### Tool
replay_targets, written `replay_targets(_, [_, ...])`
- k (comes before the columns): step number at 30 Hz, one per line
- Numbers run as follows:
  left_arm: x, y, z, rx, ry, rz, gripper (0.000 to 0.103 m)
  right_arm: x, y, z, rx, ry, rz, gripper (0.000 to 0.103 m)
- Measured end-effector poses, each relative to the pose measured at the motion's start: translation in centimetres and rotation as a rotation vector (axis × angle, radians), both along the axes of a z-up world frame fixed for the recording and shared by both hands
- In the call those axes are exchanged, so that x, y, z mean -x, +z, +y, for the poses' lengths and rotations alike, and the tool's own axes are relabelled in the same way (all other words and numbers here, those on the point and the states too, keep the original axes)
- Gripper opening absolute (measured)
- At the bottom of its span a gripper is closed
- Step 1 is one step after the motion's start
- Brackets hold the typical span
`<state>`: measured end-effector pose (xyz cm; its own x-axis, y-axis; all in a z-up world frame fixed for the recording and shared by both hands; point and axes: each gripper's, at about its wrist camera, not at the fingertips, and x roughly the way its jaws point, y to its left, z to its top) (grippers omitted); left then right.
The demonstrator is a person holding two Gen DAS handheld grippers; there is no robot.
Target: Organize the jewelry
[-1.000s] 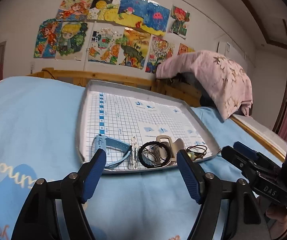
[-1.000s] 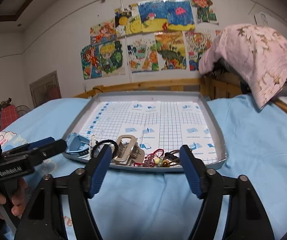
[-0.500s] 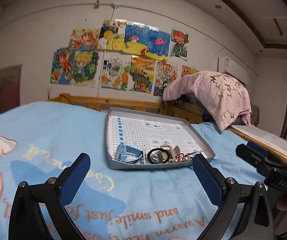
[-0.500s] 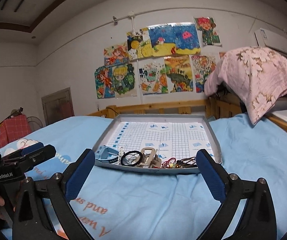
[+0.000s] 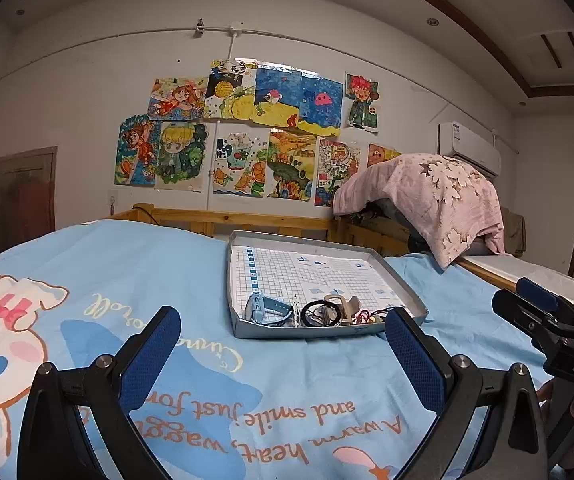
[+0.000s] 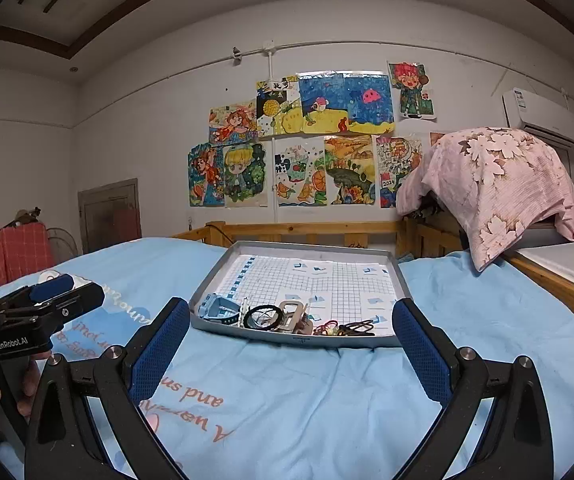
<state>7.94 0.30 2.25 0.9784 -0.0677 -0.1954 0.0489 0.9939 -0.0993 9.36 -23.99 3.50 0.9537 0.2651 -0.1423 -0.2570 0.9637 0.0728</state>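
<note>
The jewelry row lies left-to-right along the near edge of the grey metal tray [image 5: 319, 330], ahead of both grippers. The left gripper [image 5: 283, 344] and right gripper [image 6: 291, 334] are wide open and empty, both well apart from it; the blue watch [image 5: 265, 308] lies on the left side.

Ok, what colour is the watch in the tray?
Light blue watch; clearest in the right wrist view.

Matt grey metal tray [image 6: 401, 280] lined with gridded paper [image 6: 327, 284]; soft, creased blue cloth bedsheet [image 6: 307, 400]; bare wood bed rail [image 6: 307, 229]; glossy black hair tie [image 6: 263, 317].
</note>
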Motion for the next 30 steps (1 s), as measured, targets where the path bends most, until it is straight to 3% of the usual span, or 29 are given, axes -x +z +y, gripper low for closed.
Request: replay_targets(30, [0.79,-0.25,-0.52,-0.027,0.016,-0.015,0.103,0.33,-0.66,-0.41,-0.019,0.001,0.023,0.1])
